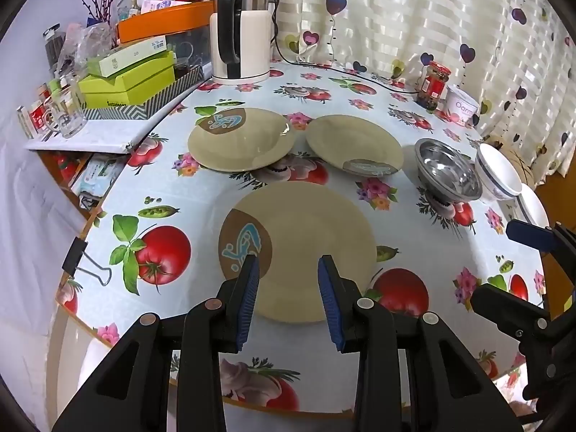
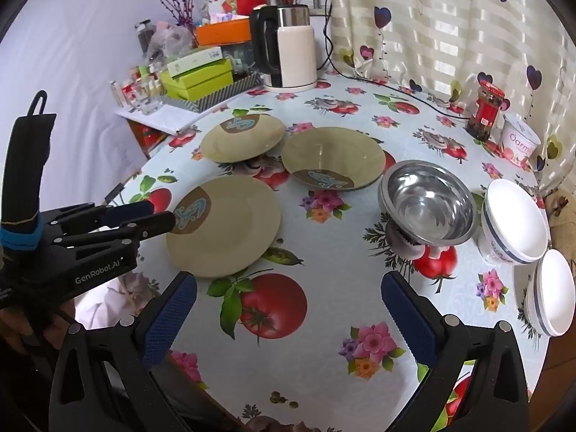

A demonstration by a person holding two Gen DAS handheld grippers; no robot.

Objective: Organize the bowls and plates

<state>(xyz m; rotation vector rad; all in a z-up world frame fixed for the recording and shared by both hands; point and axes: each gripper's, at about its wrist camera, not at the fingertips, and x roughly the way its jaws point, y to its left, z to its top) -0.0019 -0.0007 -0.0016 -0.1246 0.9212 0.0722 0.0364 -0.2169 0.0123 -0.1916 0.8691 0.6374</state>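
Three olive plates with a brown-and-blue motif lie on the tomato-print tablecloth: a near one [image 1: 306,237] [image 2: 223,226], a far left one [image 1: 241,140] [image 2: 241,138] and a deeper one [image 1: 354,144] [image 2: 333,158]. To their right stands a steel bowl [image 1: 448,171] [image 2: 430,208], then two white bowls [image 2: 514,223] [image 2: 554,295]. My left gripper [image 1: 288,260] [image 2: 162,213] is open over the near plate's near-left part, with nothing between its pads. My right gripper [image 2: 288,280] [image 1: 493,262] is open wide above bare cloth, in front of the steel bowl.
At the back stand a white kettle [image 1: 241,36] with its cable, a red-lidded jar [image 1: 433,84] and a white tub [image 1: 460,104]. Green boxes [image 1: 126,79] and small bottles crowd a shelf at the left. A binder clip [image 1: 86,262] grips the table's left edge.
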